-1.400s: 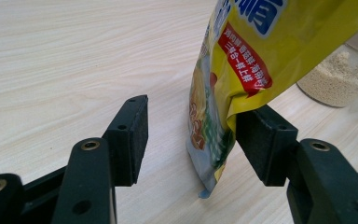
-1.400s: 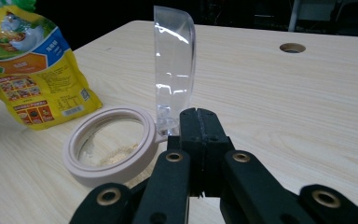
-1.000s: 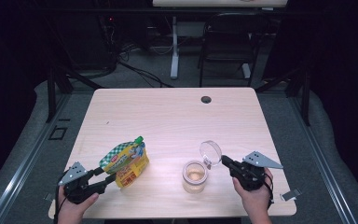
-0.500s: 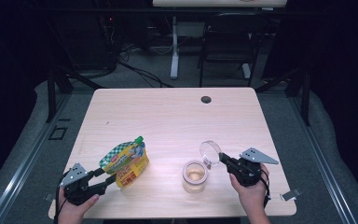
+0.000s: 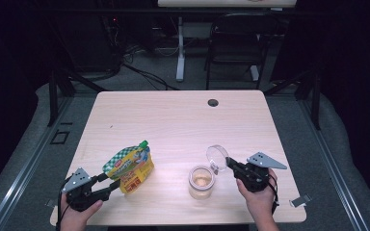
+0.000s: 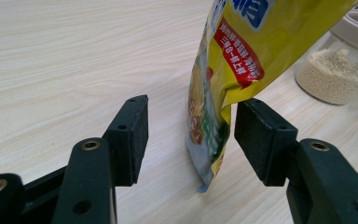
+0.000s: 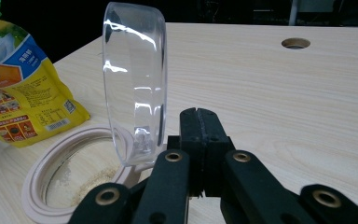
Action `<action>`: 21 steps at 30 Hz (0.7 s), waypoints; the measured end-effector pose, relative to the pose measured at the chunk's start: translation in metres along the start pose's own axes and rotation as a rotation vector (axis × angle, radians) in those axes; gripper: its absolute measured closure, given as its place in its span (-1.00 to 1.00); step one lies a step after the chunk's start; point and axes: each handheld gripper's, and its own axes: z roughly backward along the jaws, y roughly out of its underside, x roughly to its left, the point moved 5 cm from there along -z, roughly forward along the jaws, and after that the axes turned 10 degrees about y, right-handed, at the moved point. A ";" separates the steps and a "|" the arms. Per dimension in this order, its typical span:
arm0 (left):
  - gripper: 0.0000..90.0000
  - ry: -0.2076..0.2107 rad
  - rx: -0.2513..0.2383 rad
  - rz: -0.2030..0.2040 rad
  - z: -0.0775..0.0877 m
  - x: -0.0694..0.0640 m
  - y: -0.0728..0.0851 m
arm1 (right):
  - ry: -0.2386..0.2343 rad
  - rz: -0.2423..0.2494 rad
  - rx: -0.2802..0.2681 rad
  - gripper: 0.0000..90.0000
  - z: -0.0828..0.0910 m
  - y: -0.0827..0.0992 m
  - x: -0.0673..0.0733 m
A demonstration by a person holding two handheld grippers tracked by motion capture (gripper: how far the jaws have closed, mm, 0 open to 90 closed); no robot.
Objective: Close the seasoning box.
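A yellow and green spouted food pouch point(image 5: 130, 168) point(image 6: 242, 56) stands at the front left of the table. My left gripper point(image 5: 111, 185) point(image 6: 193, 109) is open around its bottom edge; the right pad is close to the pouch and the left pad stands well clear. A glass jar point(image 5: 201, 182) point(image 6: 335, 70) holding a little beige powder stands at the front centre, its pale rim point(image 7: 32, 186) uncovered. Its clear round lid point(image 5: 217, 156) point(image 7: 135, 79) stands on edge above the rim, against the left side of my right gripper point(image 5: 230, 163) point(image 7: 198, 116). That gripper's jaws are shut, pad on pad.
The light wooden table point(image 5: 183, 120) has a cable hole point(image 5: 213, 102) point(image 7: 295, 43) near its far edge. A dark chair point(image 5: 236, 38) and a desk leg stand on the floor beyond the table. The table's front edge runs close under both hands.
My right hand and the upright lid have edged slightly to the left. The left gripper and the pouch have not moved.
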 end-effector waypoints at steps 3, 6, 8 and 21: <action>0.00 -0.003 0.006 -0.004 0.000 0.000 0.000 | -0.001 0.001 -0.005 1.00 0.000 -0.001 0.001; 0.00 -0.002 0.000 -0.004 0.001 0.000 0.001 | 0.001 0.005 -0.004 1.00 0.000 -0.001 0.002; 0.00 -0.006 0.000 0.001 0.002 0.000 0.001 | -0.001 0.005 -0.004 1.00 0.000 -0.001 0.002; 0.00 -0.008 0.006 -0.003 0.002 0.001 0.001 | -0.006 0.003 -0.008 1.00 0.000 -0.001 0.004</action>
